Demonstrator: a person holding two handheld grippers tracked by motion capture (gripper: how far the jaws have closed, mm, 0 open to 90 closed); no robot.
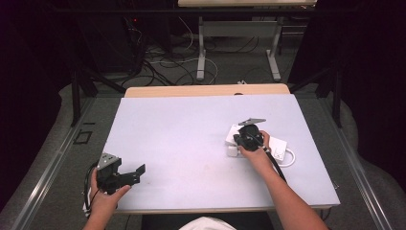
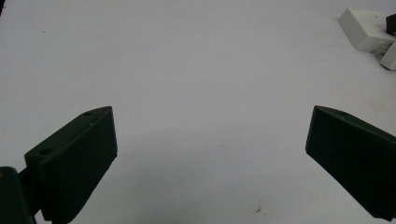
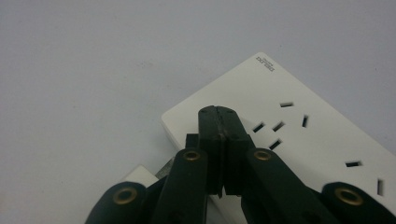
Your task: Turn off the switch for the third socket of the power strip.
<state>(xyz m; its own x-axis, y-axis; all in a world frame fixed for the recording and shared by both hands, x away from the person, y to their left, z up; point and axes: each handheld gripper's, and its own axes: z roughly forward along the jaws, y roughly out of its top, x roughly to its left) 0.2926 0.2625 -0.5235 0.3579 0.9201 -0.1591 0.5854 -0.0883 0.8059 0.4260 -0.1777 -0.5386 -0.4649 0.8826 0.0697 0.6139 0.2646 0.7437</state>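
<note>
Right gripper (image 3: 219,140) being held over power strip (image 3: 299,135), jaws pressed together, nothing visibly pinched between tips. Strip is lying flat at table's (image 1: 182,129) right side; small white plug (image 1: 232,151) is sitting just beside its near end. Left gripper (image 2: 210,154) being kept low, jaws spread wide, well apart from strip. Advice: strip should be steadied before plug is being pushed, prongs squared to slots.
</note>
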